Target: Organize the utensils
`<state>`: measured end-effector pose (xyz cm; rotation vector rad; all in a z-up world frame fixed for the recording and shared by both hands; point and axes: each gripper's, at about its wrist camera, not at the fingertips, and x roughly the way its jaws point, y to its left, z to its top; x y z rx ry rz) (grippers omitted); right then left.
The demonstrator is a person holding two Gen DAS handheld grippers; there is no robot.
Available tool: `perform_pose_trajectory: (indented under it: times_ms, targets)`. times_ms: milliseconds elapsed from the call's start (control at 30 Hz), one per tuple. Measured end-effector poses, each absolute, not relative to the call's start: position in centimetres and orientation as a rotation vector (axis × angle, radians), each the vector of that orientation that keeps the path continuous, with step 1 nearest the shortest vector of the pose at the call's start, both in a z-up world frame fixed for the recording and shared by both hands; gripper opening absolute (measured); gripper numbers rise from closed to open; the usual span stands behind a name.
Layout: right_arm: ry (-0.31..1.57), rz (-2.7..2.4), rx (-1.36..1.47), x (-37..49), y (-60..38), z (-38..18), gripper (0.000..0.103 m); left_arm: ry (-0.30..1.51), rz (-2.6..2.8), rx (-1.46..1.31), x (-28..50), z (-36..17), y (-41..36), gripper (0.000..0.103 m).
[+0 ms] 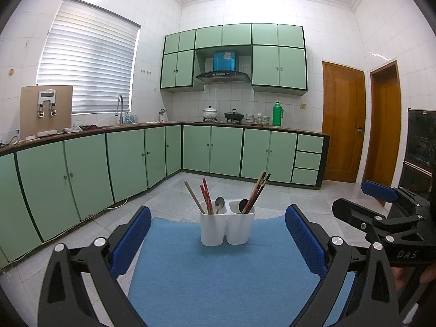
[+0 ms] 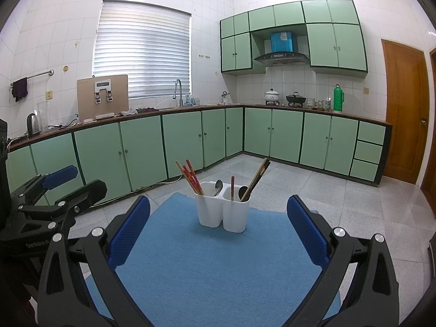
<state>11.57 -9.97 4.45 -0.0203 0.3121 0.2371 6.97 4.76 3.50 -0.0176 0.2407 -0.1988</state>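
While the kitchen takes up most of both views, the actual work area is tiny. Pale green cabinets (image 1: 128, 160) with dark trim run along two white-tiled walls, flat glossy doors with little round knobs, over a speckled grey tile floor (image 2: 340, 190).

Up front there's a blue mat (image 1: 207, 269), kind of fuzzy like felt, rectangular, covering the desk so you can't see the top underneath.

Near the mat's far edge sits the holder (image 1: 227, 230), smooth white plastic, two rounded cups joined side by side, standing upright. The left cup has red chopsticks (image 1: 206, 196) with a printed pattern, one plain wood stick, and a shiny metal spoon (image 1: 219, 204) bowl up. The right cup has a bunch of dark brown chopsticks (image 1: 257, 192) leaning right and a black spoon (image 1: 243, 205). The right wrist view also shows one red stick standing in that right cup.

The left gripper (image 1: 218, 241) is spread wide, gripping nothing, with blue ribbed rubber pads (image 1: 130, 242) on black angular arms with silver bolts. It's over the mat's near half, well short of the holder. The right gripper (image 2: 218, 230) is the same deal: wide apart, empty, touching nothing, pointed at the holder from slightly right.
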Motion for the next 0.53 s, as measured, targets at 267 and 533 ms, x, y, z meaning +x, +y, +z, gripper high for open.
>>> perform_pose_trajectory:
  times_ms: [267, 533]
  targets:
    - [0.314, 0.236, -0.019, 11.67, -10.01, 4.39, 0.098, 0.251, -0.2, -0.013, 7.17, 3.37, 4.72, 0.097]
    - [0.315, 0.234, -0.012, 11.68, -10.27, 4.18, 0.098, 0.254, -0.194, -0.014, 7.22, 3.35, 4.59, 0.097]
